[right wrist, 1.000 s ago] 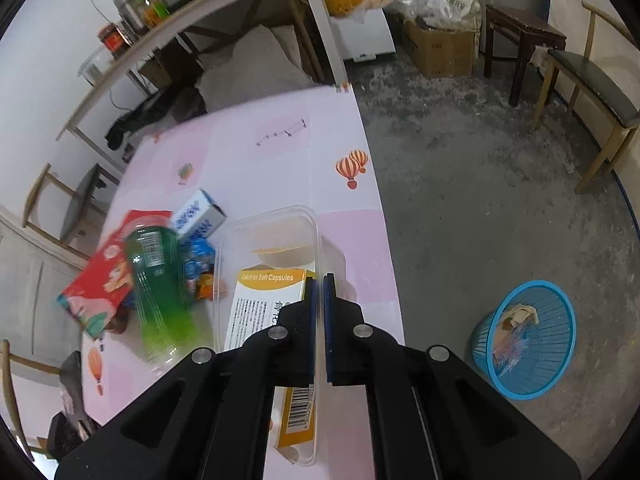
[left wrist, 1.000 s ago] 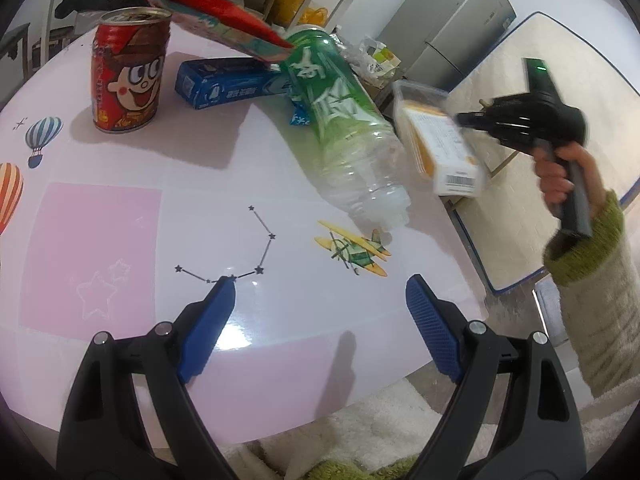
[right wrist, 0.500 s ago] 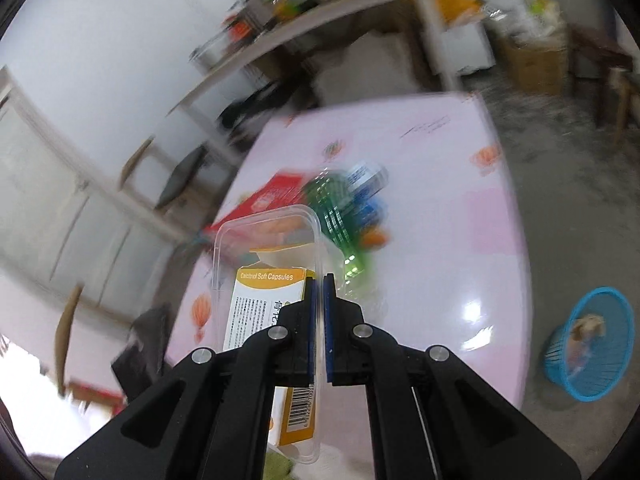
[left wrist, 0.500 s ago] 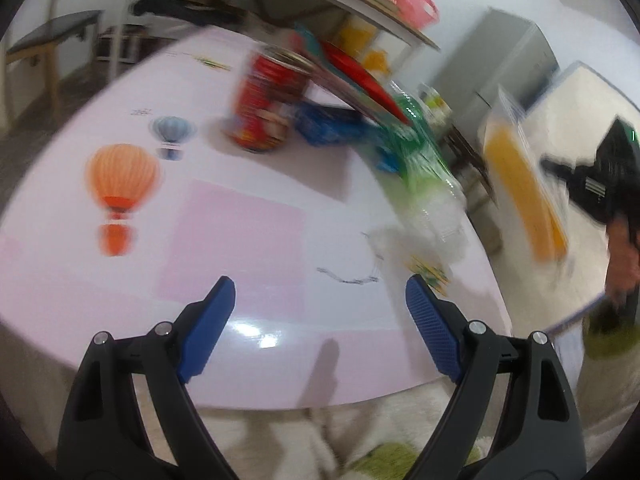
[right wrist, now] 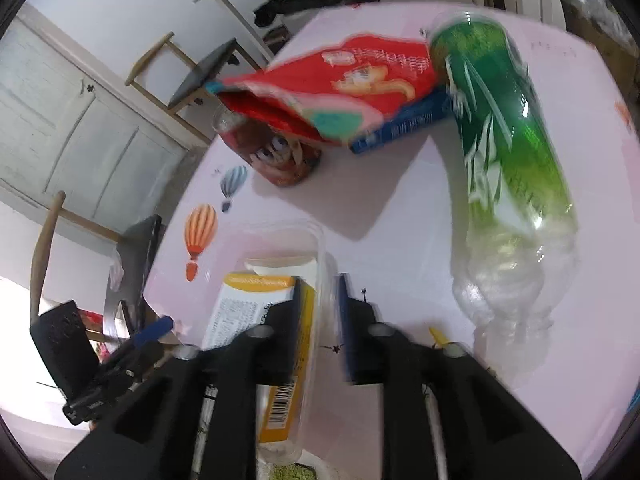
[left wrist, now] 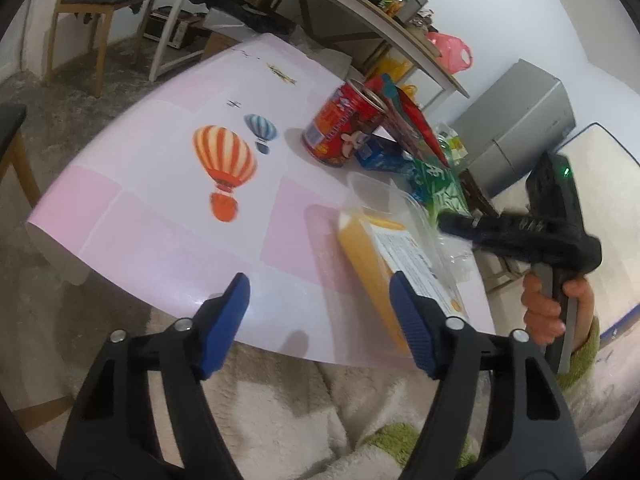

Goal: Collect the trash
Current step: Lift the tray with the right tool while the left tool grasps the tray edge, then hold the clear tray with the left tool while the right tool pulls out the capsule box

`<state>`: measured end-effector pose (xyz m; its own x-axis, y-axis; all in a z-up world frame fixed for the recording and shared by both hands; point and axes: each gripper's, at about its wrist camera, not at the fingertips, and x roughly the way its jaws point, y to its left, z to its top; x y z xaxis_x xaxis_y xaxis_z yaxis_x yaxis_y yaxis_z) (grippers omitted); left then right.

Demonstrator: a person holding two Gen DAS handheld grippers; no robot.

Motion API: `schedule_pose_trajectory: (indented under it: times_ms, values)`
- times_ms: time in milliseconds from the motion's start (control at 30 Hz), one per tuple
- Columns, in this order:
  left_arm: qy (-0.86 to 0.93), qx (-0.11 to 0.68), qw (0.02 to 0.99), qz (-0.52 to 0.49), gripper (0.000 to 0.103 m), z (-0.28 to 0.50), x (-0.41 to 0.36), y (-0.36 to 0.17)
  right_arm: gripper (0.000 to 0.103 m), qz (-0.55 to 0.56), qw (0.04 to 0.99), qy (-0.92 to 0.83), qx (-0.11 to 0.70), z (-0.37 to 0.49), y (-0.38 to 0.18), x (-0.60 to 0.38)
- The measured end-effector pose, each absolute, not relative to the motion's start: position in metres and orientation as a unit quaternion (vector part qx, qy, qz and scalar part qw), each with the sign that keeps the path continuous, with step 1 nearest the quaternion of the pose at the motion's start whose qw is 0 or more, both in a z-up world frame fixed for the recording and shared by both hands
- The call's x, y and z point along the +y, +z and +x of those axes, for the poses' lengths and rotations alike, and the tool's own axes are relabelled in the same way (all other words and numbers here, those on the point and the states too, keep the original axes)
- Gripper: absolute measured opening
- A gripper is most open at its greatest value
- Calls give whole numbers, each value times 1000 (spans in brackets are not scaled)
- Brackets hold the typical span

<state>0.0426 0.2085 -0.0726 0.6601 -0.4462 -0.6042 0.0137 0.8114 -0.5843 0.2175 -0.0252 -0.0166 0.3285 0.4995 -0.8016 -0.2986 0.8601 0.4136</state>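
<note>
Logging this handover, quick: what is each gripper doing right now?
Left gripper: open, jaws closing, nothing gripped.
Right gripper: jaws just opening around the clear container's wall, no longer clamping.

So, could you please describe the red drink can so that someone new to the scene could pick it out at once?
Start at the pink table with hot-air balloon prints. Just past the small blue striped balloon, the red metal drink can stands among the litter, a red snack bag over its open top. It is the only upright thing there: the green plastic bottle and blue carton lie flat.
</note>
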Motion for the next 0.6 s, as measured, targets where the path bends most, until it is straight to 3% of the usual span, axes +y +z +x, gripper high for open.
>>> schedule_pose_trajectory:
  times_ms: [167,333,500,600]
  values:
    - [-169,393,862,-273,46,46,197,-77,57,63,806,280,518,204,19,-14]
    - [-194,396,860,-257,30,40,186,-84,58,5,746,314,588,188,2,28]
    - [-213,400,856,-248,27,31,175,-88,58,-50,709,286,643,188,-21,52]
    - [-224,400,854,-245,27,29,170,-87,65,-76,696,274,660,190,-29,62]
